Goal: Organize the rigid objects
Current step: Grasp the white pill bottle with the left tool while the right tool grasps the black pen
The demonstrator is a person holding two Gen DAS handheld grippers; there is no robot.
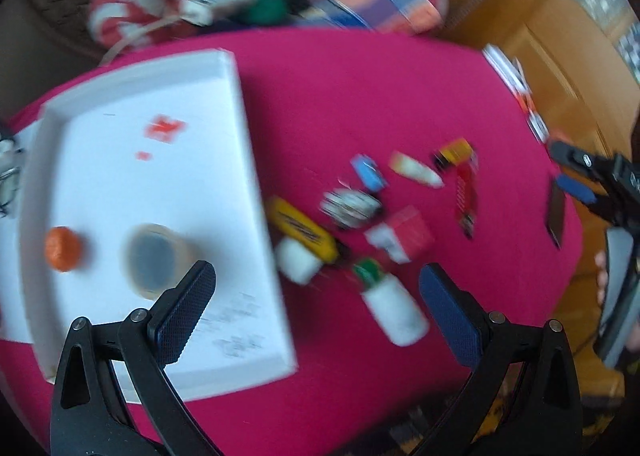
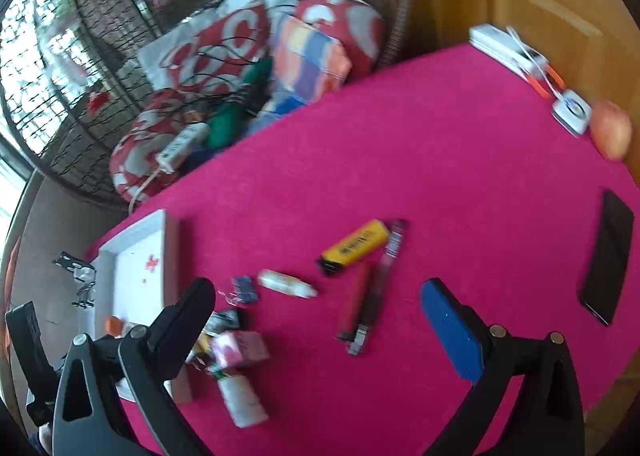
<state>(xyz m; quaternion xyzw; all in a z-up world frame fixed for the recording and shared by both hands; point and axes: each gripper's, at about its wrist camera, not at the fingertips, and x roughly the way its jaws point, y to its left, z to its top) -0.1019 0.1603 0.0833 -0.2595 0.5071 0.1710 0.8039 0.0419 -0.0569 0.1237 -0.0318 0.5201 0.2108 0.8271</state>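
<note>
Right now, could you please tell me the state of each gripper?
Left gripper: open, holding nothing.
Right gripper: open, holding nothing.

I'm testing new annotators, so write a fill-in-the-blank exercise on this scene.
1. The orange ball lies inside the white ____.
2. The cloth covering the table is ____.
3. Both the left gripper and the right gripper are ____ and hold nothing.
4. The black phone lies ____ from the clutter.

Missing words: tray; pink; open; apart

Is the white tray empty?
No, the tray holds an orange ball and a tape roll.
</note>
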